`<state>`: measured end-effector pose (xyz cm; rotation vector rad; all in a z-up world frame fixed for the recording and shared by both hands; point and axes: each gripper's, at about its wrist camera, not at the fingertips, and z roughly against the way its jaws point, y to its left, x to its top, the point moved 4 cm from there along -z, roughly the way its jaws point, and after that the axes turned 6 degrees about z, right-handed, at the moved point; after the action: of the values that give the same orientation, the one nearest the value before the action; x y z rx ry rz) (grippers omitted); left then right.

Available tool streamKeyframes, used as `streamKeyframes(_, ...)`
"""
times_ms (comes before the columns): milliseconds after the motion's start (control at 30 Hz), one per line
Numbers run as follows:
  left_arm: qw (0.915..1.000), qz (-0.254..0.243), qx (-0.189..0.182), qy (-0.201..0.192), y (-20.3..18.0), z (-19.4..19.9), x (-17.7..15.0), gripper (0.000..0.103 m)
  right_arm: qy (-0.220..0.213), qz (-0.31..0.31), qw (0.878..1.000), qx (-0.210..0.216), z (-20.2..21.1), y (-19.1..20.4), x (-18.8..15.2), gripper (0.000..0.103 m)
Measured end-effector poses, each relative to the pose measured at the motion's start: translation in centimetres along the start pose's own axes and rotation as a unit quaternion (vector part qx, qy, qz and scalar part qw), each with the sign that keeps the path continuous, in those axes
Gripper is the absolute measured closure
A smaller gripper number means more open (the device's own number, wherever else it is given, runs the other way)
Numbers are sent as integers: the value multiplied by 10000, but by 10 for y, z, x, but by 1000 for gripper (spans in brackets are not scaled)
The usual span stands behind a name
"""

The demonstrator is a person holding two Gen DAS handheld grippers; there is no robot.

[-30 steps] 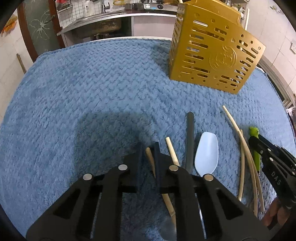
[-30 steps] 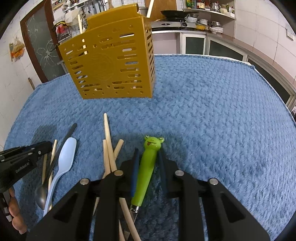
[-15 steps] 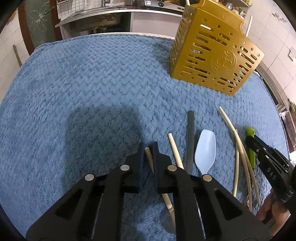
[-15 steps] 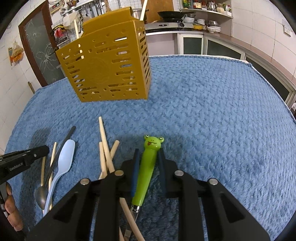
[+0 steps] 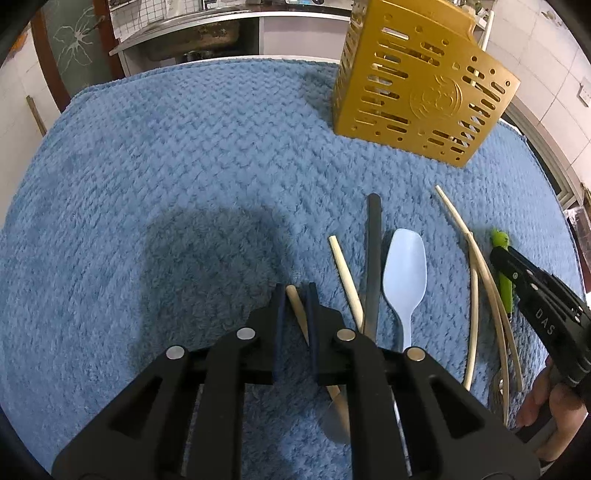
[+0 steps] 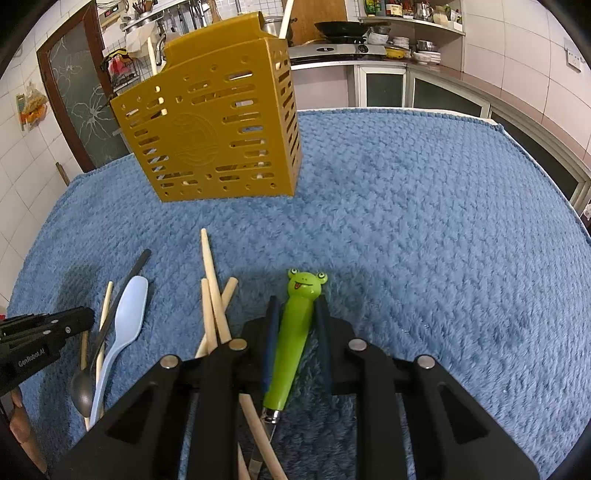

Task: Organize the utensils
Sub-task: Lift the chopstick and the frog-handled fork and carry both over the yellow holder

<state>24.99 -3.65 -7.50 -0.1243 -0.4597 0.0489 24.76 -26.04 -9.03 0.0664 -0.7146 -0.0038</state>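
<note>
My left gripper [image 5: 295,291] is shut on a wooden chopstick [image 5: 296,308] and holds it over the blue cloth. My right gripper [image 6: 295,306] is shut on the green frog-handled utensil [image 6: 295,325]. The gold slotted utensil holder [image 5: 417,81] stands at the back and also shows in the right wrist view [image 6: 218,129], with sticks inside. On the cloth lie a light blue spoon [image 5: 404,277], a black-handled metal spoon [image 5: 373,258], another chopstick [image 5: 345,277] and several loose chopsticks [image 6: 212,291].
A blue fluffy cloth [image 5: 166,177] covers the table. A kitchen counter with a stove and pans [image 6: 343,33] runs behind it. The right gripper's body [image 5: 543,314] sits at the right edge of the left wrist view.
Both grippers have lifted a little with their utensils held. The holder looks closer and higher in both views.
</note>
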Motion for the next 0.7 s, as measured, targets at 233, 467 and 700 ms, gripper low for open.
streamKeyframes(233,9996,16,-162,-231,-1,9,4,95,-179,-18,9998,-17,9,-1,3,86)
streamKeyframes(467,9946,-69,-473,-920,-4,55,15,97,-547,-84,9985,-18,36,-4,15,86)
streamKeyframes(700,9826,-169,-703,-1711,-5,104,29,99,-1022,-57,9947,-17,68,-9,29,87)
